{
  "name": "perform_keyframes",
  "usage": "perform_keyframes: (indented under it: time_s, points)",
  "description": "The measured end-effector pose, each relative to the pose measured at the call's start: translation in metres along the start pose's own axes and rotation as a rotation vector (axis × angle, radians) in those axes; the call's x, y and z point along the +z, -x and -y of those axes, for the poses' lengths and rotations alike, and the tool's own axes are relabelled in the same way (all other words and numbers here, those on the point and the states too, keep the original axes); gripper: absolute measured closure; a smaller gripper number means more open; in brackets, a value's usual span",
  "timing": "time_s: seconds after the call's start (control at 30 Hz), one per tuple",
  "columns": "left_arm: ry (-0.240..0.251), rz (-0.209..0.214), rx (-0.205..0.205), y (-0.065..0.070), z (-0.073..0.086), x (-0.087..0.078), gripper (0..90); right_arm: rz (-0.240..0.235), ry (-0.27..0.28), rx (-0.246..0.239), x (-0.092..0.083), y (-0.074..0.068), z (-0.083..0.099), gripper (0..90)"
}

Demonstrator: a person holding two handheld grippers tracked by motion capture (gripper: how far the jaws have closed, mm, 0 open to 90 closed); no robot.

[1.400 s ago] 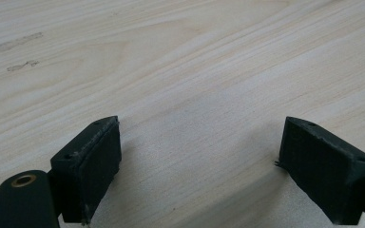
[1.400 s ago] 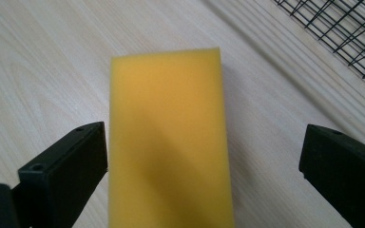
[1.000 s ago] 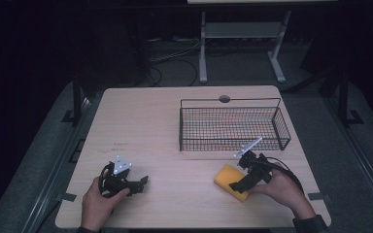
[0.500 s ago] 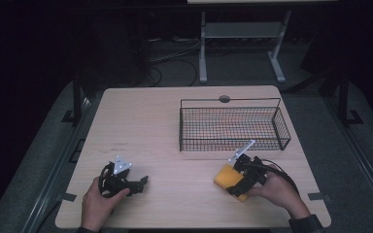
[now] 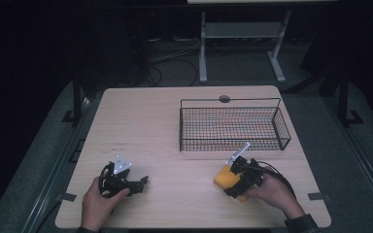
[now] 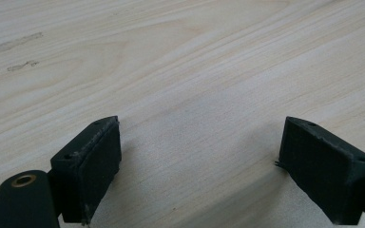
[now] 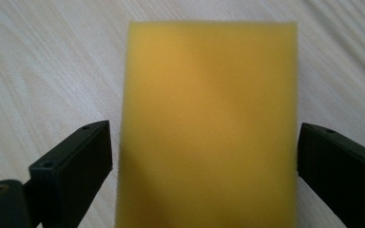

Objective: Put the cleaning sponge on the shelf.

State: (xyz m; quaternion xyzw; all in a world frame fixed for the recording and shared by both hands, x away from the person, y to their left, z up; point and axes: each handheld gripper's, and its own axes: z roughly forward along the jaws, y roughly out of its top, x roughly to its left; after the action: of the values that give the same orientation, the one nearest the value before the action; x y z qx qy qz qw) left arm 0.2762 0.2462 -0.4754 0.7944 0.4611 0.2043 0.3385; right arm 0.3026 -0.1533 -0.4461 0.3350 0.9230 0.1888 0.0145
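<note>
On the pale wood table (image 5: 150, 121) in a dark room, both tongs gape, the right tongs (image 7: 204, 156) astride a yellow sponge (image 7: 209, 118).

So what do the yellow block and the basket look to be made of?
The yellow block looks like foam sponge: matte, soft-edged, finely porous, though blurred. The basket looks like thin dark metal wire, since its walls are an open grid you can see through.

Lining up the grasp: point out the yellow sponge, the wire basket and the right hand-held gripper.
yellow sponge (image 7: 209, 118), right gripper view, middle of its top face.
wire basket (image 5: 233, 144), high view, near wall.
right hand-held gripper (image 7: 204, 166), right gripper view, midway between its jaws.
</note>
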Motion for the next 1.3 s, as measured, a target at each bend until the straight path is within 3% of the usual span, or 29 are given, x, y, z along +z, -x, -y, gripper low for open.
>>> perform_keyframes:
  time_s: [0.33, 0.53, 0.83, 0.87, 1.3]
  points:
    - [0.000, 0.000, 0.000, 0.0000, 0.0000, 0.0000, 13.2, 0.014, -0.008, -0.014, 0.0040, -0.0007, -0.0002, 6.2]
    - [0.000, 0.000, 0.000, 0.0000, 0.0000, 0.0000, 13.2, 0.029, -0.006, -0.016, 0.0039, -0.0010, 0.0003, 13.6]
    - [0.000, 0.000, 0.000, 0.0000, 0.0000, 0.0000, 13.2, 0.035, -0.012, -0.028, 0.0045, -0.0022, 0.0005, 16.2]
    - [0.000, 0.000, 0.000, 0.0000, 0.0000, 0.0000, 13.2, 0.029, -0.007, -0.029, 0.0038, -0.0030, 0.0005, 20.3]
    - [0.000, 0.000, 0.000, 0.0000, 0.0000, 0.0000, 13.2, 0.030, -0.007, -0.051, 0.0011, -0.0038, 0.0007, 21.6]
